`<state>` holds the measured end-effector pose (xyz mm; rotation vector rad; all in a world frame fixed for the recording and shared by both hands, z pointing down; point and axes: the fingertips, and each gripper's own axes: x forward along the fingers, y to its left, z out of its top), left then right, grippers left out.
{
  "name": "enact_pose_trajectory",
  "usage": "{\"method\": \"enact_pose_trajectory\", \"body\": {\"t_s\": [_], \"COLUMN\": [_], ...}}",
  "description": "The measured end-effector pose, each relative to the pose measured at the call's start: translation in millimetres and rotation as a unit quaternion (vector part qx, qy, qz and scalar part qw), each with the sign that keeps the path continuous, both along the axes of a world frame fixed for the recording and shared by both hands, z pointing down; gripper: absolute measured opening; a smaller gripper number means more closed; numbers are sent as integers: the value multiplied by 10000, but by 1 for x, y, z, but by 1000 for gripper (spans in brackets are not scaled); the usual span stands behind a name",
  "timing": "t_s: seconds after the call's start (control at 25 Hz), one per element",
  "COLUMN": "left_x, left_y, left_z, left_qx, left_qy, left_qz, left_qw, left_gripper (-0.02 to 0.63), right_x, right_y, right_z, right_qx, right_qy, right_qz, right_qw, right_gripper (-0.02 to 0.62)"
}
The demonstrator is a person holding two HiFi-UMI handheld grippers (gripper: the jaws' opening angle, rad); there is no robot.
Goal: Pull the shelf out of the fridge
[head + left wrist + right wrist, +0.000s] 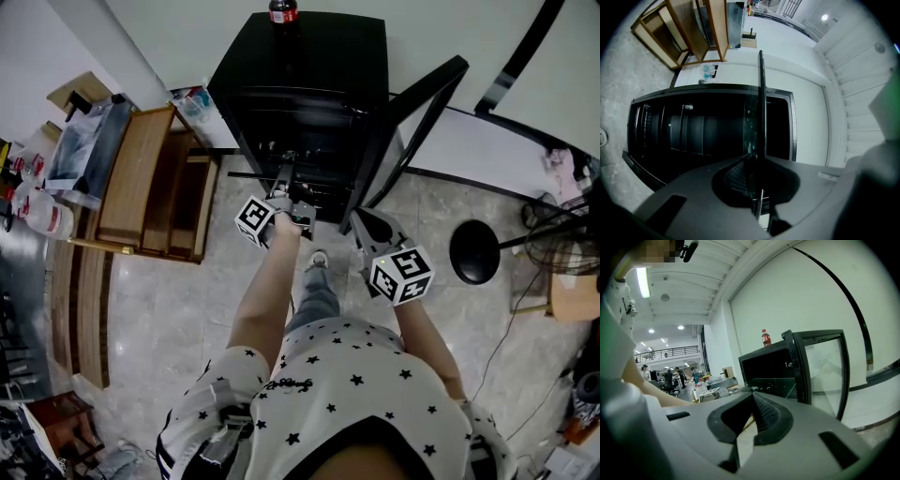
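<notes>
Black mini fridge at 12 o'clock in the head view, glass door swung wide toward 1 o'clock, cola bottle upright on top. Glass shelf, the task item: front edge at the fridge opening, rest reaching back into the dark interior, seen edge-on in the left gripper view; how far drawn out, not clear. Left gripper: at the fridge mouth, jaws clenched on that front edge of the pane. Right gripper: held back at 4 o'clock from the left one, near the door's lower edge, jaws pressed together on nothing. Wooden rack at 9 o'clock, well apart from the work. Hazards, as judged: a single narrow pinch on smooth glass, so slipping likely under a hard or skewed pull. Off-axis tug apt to cock the pane and jam it in its supports. Far end unsupported once clear of the fridge, hence sagging, twisting out of the grip, or dropping to the tiled floor unless steadied by the idle gripper. Sharp jerk on a stuck pane also liable to rock the fridge and topple the bottle.
</notes>
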<state>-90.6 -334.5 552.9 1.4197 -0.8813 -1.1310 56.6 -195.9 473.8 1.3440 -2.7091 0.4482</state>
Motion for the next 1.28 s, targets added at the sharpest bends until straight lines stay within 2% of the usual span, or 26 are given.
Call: {"method": "enact_pose_trajectory", "body": {"t_s": [0.52,1.08,1.28], "left_x": [-4,1,2], "left_y": [-29,-44,-42], "left_z": [10,9,8], "left_qx": [-326,-370,-379], "left_qy": [-35,-42,-32], "left_qz": [-10,42,12], "left_qw": [9995,9993,9993], "left_gripper": [23,23,23], "right_x": [-8,-12,-12], "right_y": [-30,-53,-55], "right_z": [-5,-9,-14], "right_qx": [-17,9,177], "right_qy": [-21,-45,174], "right_qz": [11,12,6], "right_qw": [10000,10000,9997], "right_gripper": [-6,-6,-6]}}
